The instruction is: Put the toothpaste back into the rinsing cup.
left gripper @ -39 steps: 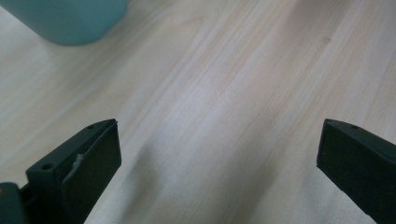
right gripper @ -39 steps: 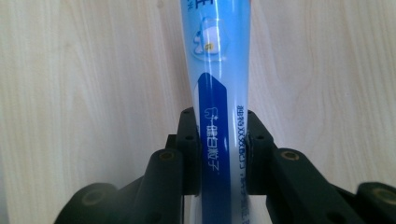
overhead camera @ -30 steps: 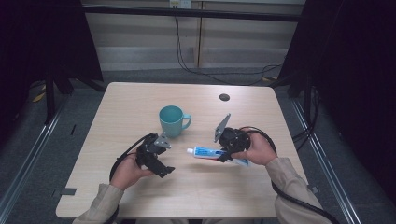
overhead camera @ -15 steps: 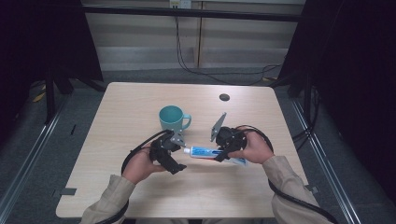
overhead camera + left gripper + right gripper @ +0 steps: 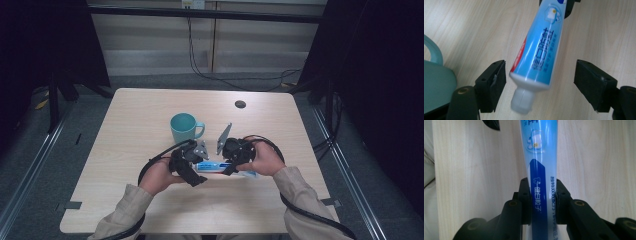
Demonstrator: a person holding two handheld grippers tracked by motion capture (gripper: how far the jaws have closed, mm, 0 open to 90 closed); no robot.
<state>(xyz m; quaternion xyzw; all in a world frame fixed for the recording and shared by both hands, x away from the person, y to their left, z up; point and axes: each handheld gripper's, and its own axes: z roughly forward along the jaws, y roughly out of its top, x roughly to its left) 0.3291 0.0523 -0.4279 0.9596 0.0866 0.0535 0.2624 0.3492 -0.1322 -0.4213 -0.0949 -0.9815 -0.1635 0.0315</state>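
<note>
The table (image 5: 125, 130) lies bare except for a teal mug (image 5: 184, 127) at its middle, just beyond my hands. On the near side of it I hold the toothpaste tube (image 5: 540, 47) level over the wood. My right gripper (image 5: 543, 195) is clamped on its flat tail end to steady it. My left gripper (image 5: 541, 82) has just been closing; its jaws stand apart either side of the white cap (image 5: 522, 101), not yet touching, probably to unscrew it.

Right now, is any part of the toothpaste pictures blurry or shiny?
Left gripper view: the toothpaste tube has white glare streaks, and its cap looks soft. Right gripper view: glare runs down the tube, print stays readable. High view: dark surroundings, the table evenly lit.
</note>
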